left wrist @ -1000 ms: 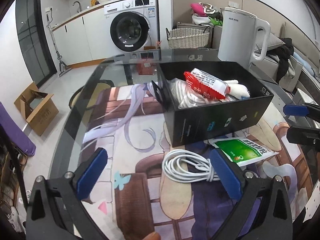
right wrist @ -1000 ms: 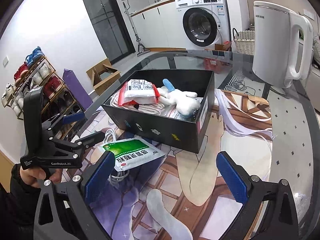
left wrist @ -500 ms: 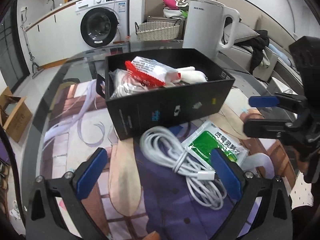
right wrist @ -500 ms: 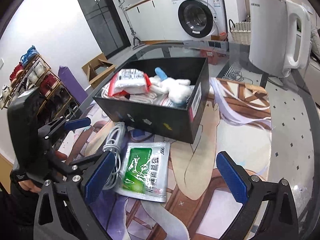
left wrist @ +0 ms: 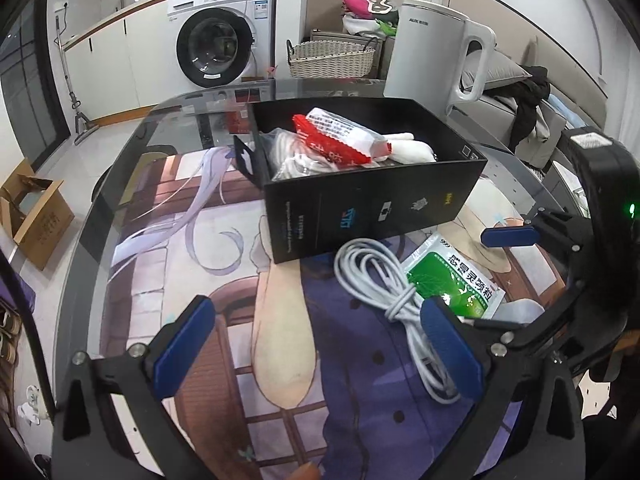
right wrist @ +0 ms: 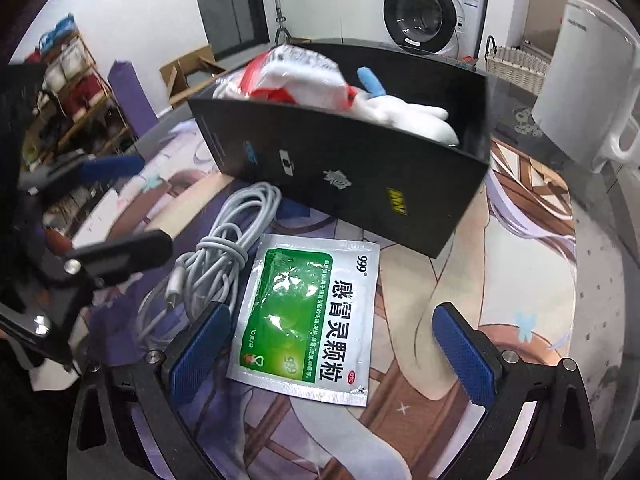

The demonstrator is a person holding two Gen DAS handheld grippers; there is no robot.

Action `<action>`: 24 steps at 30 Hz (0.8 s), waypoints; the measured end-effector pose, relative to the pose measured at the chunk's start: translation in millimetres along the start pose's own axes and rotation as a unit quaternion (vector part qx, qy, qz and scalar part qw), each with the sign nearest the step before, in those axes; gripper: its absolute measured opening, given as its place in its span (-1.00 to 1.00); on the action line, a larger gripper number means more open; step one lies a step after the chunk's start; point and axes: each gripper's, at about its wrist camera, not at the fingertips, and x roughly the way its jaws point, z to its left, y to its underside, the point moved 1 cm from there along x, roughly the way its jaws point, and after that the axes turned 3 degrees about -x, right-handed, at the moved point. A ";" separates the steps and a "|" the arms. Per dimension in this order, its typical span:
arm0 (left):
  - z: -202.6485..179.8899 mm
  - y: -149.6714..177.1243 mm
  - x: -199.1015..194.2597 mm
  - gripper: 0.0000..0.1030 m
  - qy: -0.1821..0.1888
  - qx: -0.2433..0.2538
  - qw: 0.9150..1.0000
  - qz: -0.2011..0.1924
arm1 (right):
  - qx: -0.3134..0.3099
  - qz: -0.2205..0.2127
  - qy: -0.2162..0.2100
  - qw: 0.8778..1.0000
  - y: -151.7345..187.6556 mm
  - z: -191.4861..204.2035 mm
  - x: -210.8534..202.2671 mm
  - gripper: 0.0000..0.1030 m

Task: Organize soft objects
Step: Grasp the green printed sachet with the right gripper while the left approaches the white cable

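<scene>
A black box (left wrist: 372, 208) (right wrist: 352, 168) stands on the printed mat and holds a red-and-white packet (left wrist: 340, 136) (right wrist: 288, 76), a white plush toy (left wrist: 412, 152) (right wrist: 404, 116) and coiled cable. In front of it lie a coiled white cable (left wrist: 384, 292) (right wrist: 224, 256) and a green-and-silver sachet (left wrist: 452, 280) (right wrist: 308, 312). My left gripper (left wrist: 316, 348) is open and empty, low over the mat beside the cable. My right gripper (right wrist: 332, 352) is open and empty, straddling the near end of the sachet; it also shows in the left wrist view (left wrist: 516, 272).
A white electric kettle (left wrist: 432, 52) (right wrist: 588, 76) stands behind the box. The glass table's rim (left wrist: 100, 184) curves at the left. A washing machine (left wrist: 224, 36), a wicker basket (left wrist: 332, 58) and a cardboard box (left wrist: 32, 216) are on the floor beyond.
My right gripper has come down and forward over the sachet, which now lies between its fingers. My left gripper has shifted slightly; the cable sits nearer its right finger.
</scene>
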 end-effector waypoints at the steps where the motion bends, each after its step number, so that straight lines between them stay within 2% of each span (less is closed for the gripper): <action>1: 0.7 0.0 -0.3 1.00 -0.001 -0.002 1.000 -0.001 | -0.004 0.003 0.003 1.000 -0.4 1.9 2.4 0.99; 7: 0.7 -1.4 -0.4 1.00 0.002 -0.007 1.000 0.000 | -0.010 0.011 0.030 0.999 2.4 -3.2 4.0 0.99; 14: -6.2 -3.5 7.0 1.00 0.021 -0.014 1.000 0.016 | -0.009 0.012 0.023 1.000 4.7 -15.7 3.4 0.99; 24: -6.5 -3.6 9.9 1.00 0.011 -0.030 0.999 0.028 | -0.011 0.007 0.021 1.000 1.4 -8.5 6.8 0.98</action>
